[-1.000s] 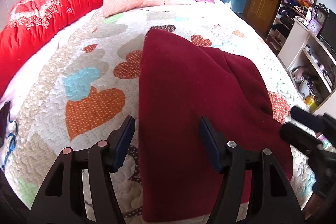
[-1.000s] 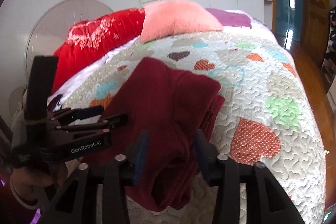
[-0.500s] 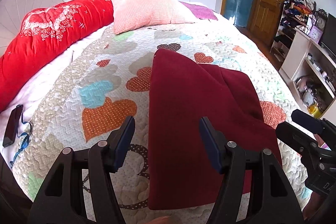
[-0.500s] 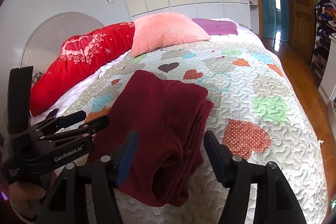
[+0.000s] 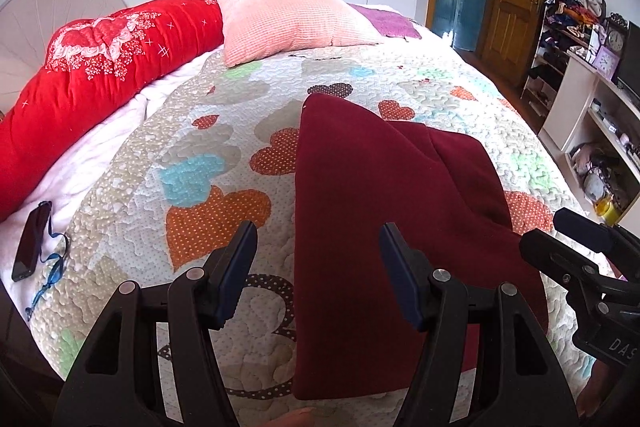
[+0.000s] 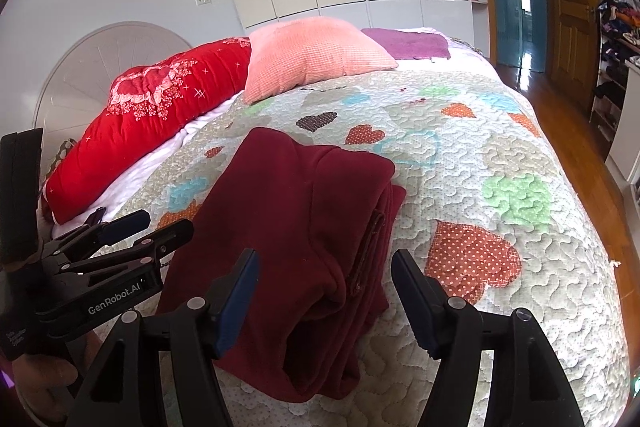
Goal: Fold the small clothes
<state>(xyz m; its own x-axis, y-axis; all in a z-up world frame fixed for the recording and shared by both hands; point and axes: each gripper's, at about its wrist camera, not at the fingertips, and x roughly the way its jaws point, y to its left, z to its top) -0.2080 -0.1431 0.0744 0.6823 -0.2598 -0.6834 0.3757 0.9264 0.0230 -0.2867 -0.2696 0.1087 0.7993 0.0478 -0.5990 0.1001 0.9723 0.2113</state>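
Note:
A dark red garment lies folded on the heart-patterned quilt, near the bed's front edge. It also shows in the right wrist view, with its layered folded edge on the right side. My left gripper is open and empty, held above the garment's left edge. My right gripper is open and empty, held above the garment's near end. The left gripper shows at the left of the right wrist view. The right gripper shows at the right edge of the left wrist view.
A red bolster, a pink pillow and a purple cloth lie at the head of the bed. A phone with a blue cord lies at the left edge. Shelves stand to the right.
Both grippers have drawn back and up from the garment. The right gripper's jaws have opened wider. The garment stays folded on the quilt.

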